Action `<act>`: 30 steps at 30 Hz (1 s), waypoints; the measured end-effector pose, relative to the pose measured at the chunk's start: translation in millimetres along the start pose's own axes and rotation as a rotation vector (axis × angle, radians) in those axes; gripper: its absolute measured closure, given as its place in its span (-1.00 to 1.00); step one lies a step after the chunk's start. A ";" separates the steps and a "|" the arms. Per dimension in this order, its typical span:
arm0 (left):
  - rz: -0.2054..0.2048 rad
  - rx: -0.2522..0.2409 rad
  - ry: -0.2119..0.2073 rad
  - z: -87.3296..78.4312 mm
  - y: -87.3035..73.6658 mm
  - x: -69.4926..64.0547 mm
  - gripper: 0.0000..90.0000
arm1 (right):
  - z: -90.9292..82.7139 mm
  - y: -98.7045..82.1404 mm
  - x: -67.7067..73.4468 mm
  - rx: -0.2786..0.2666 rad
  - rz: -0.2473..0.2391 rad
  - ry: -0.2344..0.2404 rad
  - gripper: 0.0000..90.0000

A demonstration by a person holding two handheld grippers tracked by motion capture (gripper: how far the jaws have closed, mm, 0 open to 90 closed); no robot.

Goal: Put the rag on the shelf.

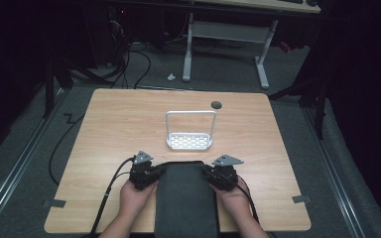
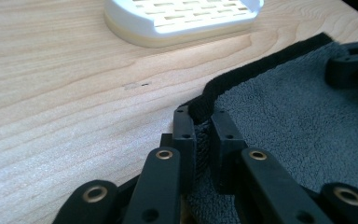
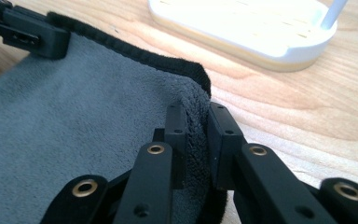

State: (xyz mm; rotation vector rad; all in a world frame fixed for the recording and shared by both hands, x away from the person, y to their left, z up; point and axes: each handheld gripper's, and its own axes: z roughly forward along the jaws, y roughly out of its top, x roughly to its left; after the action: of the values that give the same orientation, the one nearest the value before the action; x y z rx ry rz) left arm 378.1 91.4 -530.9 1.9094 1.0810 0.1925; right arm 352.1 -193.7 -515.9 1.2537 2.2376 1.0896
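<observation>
I see a dark grey towel [image 1: 186, 198] lying flat on the wooden surface [image 1: 109, 129], close to the near edge, right in the middle. It runs from the near edge toward a white rack [image 1: 189, 141] that sits just past its far end. The towel and the rack are near each other but not touching.

My left gripper [image 1: 149, 174] is at the far left corner of the towel. In the left gripper view, the jaws of the left gripper [image 2: 203, 125] are pinched on the towel's thick black hem [image 2: 242, 74], and the cloth is bunched up between them. My left hand [image 1: 136, 196] holds the gripper from behind.

My right gripper [image 1: 218, 176] is at the far right corner of the towel. In the right gripper view, the jaws of the right gripper [image 3: 196, 122] are squeezed on a fold of the soft grey cloth, with the black hem curling over just above them. My right hand [image 1: 235, 198] is behind it.

Both grippers sit at about the same spot along the towel, one on each side, with the towel stretched flat between them. From each gripper view I can see the other gripper far off across the cloth.

The white rack has a flat base with slots in it and a tall loop handle [image 1: 191, 115]. A small dark round spot [image 1: 216, 104] sits on the surface past the rack.
</observation>
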 end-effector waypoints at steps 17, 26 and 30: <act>0.064 -0.199 -0.012 -36.8 24.8 -26.9 0.85 | -46.1 11.4 15.0 -0.168 -0.042 -0.020 0.79; 0.112 -0.293 -0.011 -57.9 47.3 -42.2 0.85 | -75.5 29.3 18.2 -0.265 -0.076 -0.054 0.79; 0.131 -0.318 -0.007 -66.1 56.7 -47.5 0.85 | -83.8 37.1 20.1 -0.292 -0.087 -0.065 0.79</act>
State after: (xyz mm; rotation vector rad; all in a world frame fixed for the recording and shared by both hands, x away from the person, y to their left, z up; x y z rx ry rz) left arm 349.6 85.8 -436.0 1.6914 0.8628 0.4066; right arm 310.2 -203.3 -432.5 1.0451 1.9781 1.2678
